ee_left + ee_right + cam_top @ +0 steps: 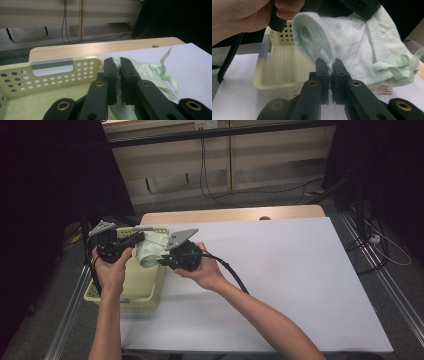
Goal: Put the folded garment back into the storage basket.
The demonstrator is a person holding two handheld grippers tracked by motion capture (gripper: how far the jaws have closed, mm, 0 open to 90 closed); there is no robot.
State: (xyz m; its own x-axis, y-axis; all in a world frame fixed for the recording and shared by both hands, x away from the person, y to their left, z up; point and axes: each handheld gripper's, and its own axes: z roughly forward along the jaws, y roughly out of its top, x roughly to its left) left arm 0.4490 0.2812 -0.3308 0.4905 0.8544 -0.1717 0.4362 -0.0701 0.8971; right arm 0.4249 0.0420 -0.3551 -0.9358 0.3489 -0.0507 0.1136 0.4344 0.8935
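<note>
A pale green cloth garment (150, 248) with ribbon ties hangs between the two grippers over the right side of a pale yellow perforated basket (145, 297). My left gripper (134, 239) is shut on one edge of the garment (143, 71), above the basket's far corner (82, 66). My right gripper (162, 260) is shut on a folded hem of the garment (352, 47), with the basket (277, 72) behind and to the left. The ribbon ties (166, 72) trail over the white table sheet.
The basket sits at the table's left edge on a white sheet (285, 270) covering a wooden table (225, 214). A cable (235, 275) trails from the right gripper along the forearm. Cables lie on the floor beyond the table, and dark screens stand on both sides.
</note>
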